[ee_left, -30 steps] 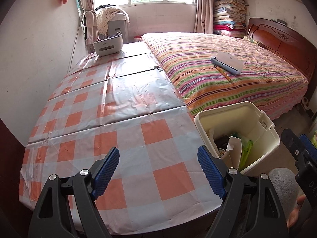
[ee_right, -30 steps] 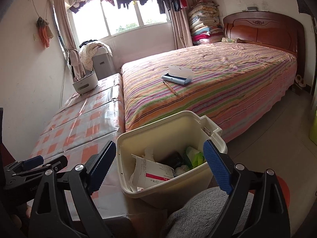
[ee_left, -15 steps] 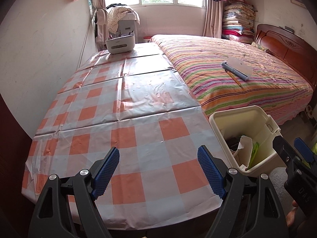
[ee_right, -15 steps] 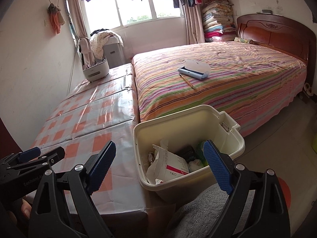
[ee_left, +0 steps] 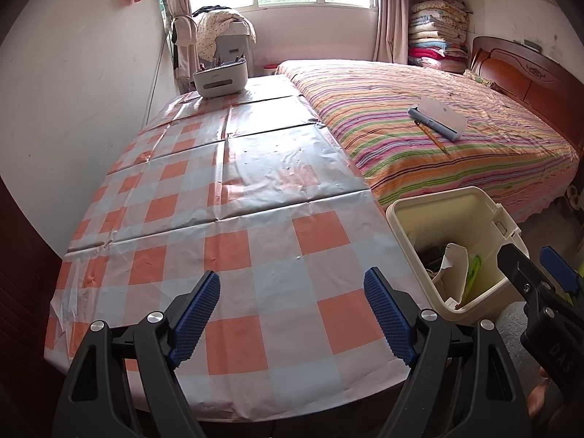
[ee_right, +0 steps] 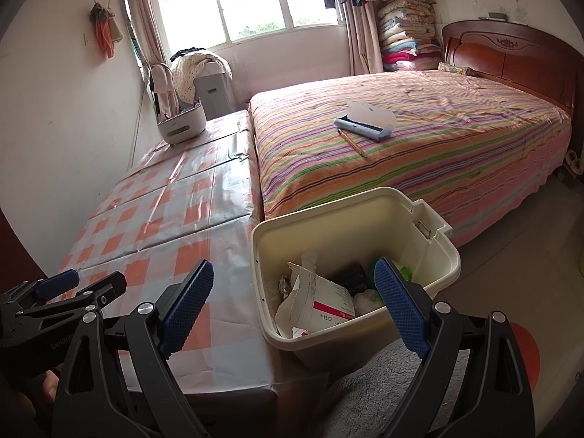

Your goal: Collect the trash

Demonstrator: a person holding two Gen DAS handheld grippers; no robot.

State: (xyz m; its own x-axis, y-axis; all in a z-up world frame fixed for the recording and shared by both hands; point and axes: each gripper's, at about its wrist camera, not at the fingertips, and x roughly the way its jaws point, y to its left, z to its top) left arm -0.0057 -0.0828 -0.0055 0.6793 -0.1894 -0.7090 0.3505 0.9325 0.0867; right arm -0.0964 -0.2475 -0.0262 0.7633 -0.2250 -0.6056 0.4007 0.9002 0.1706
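Observation:
A cream plastic bin stands on the floor between the checked table and the bed; it also shows in the left wrist view. It holds a torn white carton, green wrappers and dark scraps. My left gripper is open and empty above the near end of the table. My right gripper is open and empty just above the bin's near rim. The right gripper also shows at the right edge of the left wrist view.
An orange-and-white checked tablecloth covers the table along the left wall. A white organiser stands at its far end. A striped bed carries a blue lint roller and a pencil. Grey fabric lies below the bin.
Both views have shifted: the table fills more of the left wrist view and the bin has slid right. The right gripper has drawn back and left from the bin. Both grippers stay open.

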